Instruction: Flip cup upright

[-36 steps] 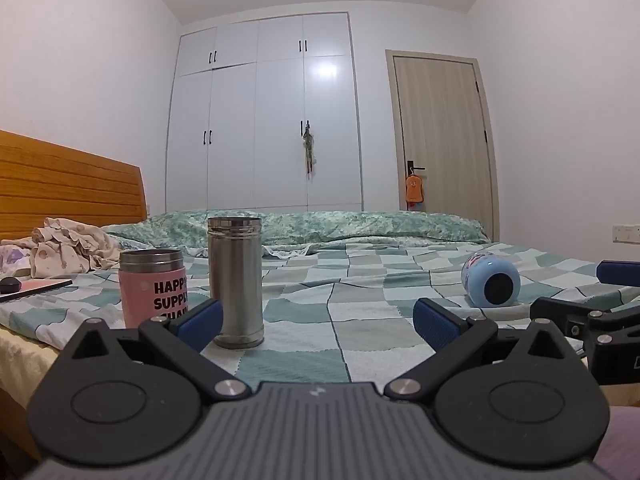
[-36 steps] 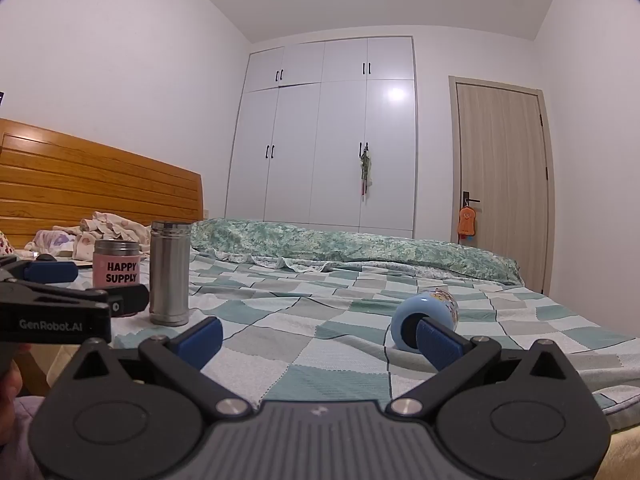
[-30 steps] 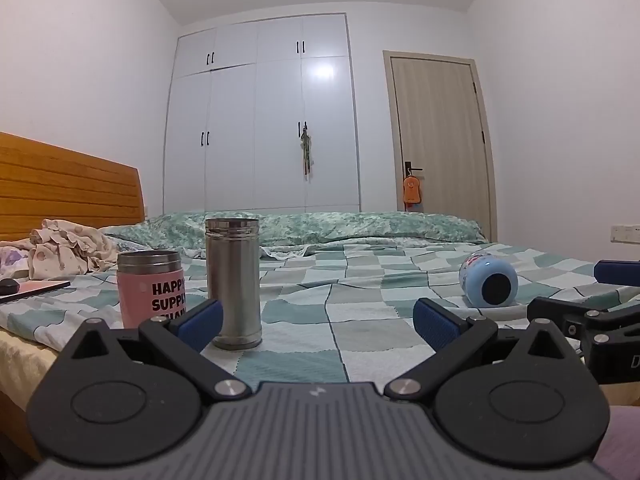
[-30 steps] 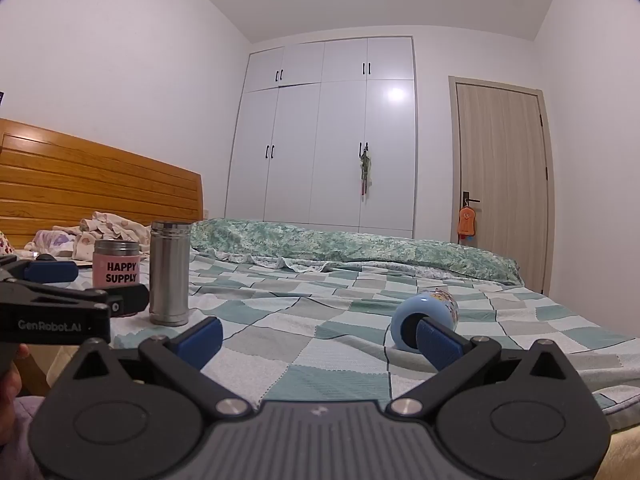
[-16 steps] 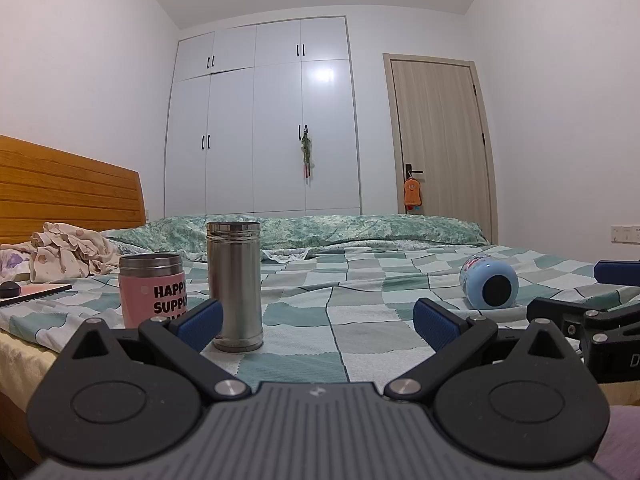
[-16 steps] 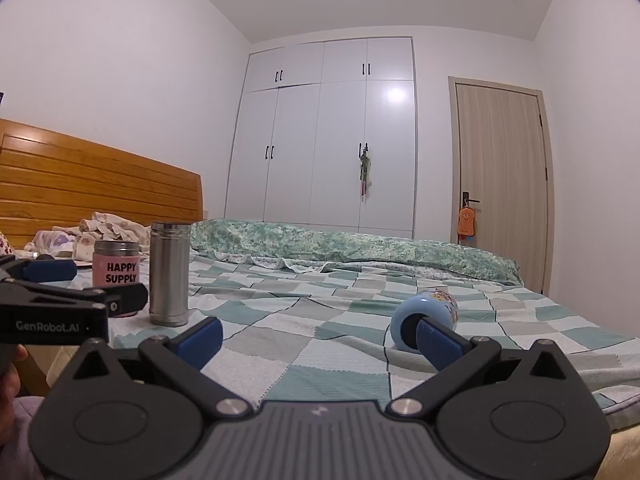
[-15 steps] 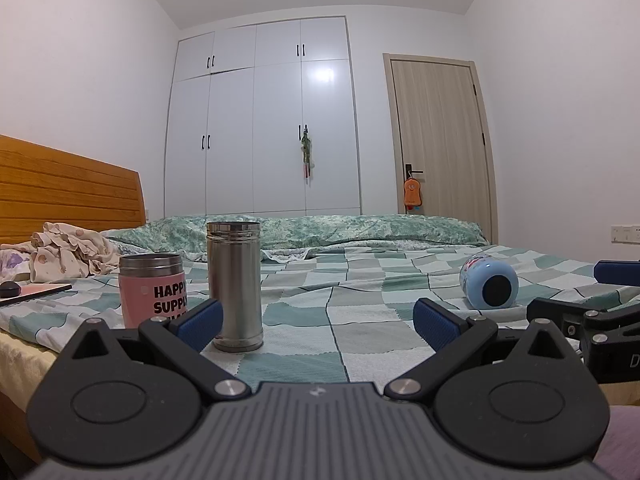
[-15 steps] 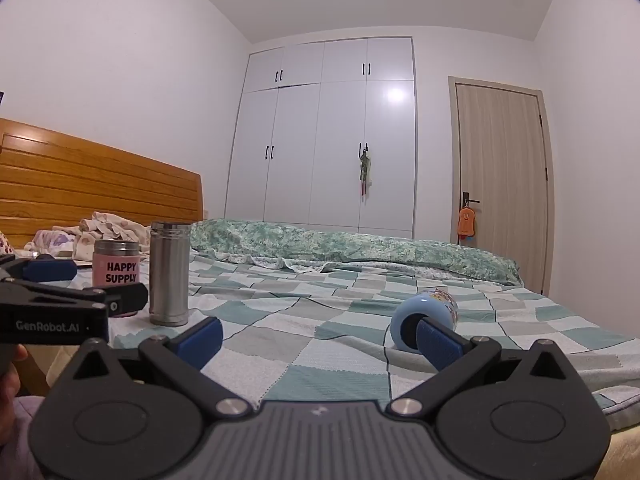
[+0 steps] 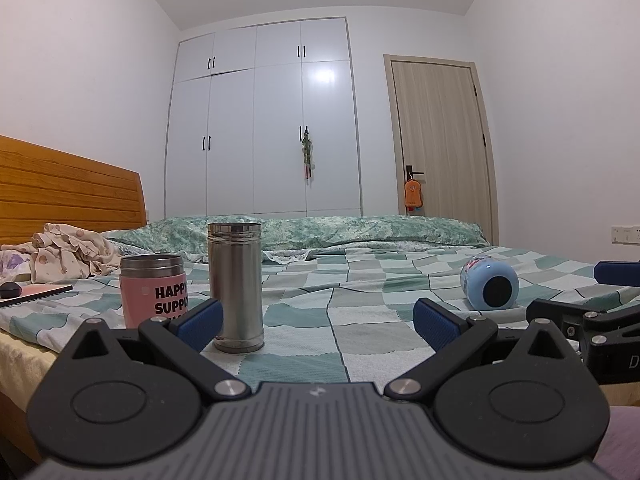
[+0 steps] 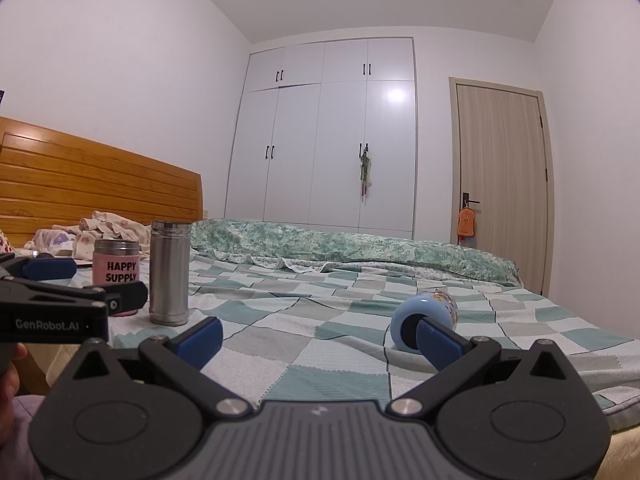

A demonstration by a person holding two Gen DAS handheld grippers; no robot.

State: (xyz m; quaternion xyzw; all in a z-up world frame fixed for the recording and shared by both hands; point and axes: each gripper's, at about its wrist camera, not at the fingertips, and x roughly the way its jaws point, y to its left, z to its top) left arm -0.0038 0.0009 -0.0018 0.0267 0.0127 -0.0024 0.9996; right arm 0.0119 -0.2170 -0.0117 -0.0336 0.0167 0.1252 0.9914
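Observation:
A light blue cup [image 9: 489, 285] lies on its side on the checked bedspread, its dark round end facing me; in the right wrist view it [image 10: 424, 318] sits just beyond the right finger. My left gripper [image 9: 318, 320] is open and empty, near the bed's front edge, with a steel flask just ahead of its left finger. My right gripper [image 10: 318, 336] is open and empty, short of the blue cup. Each gripper shows at the edge of the other's view.
An upright steel flask [image 9: 235, 286] and a pink "HAPPY SUPPLY" tumbler [image 9: 154, 290] stand at the left. Crumpled clothes [image 9: 68, 256] and a wooden headboard [image 9: 68, 196] lie further left. A rolled quilt [image 9: 340, 230] runs along the far side. Wardrobe and door stand behind.
The left wrist view has shifted slightly, tilting up then settling. The right gripper and all the cups have stayed in place. Both grippers remain open.

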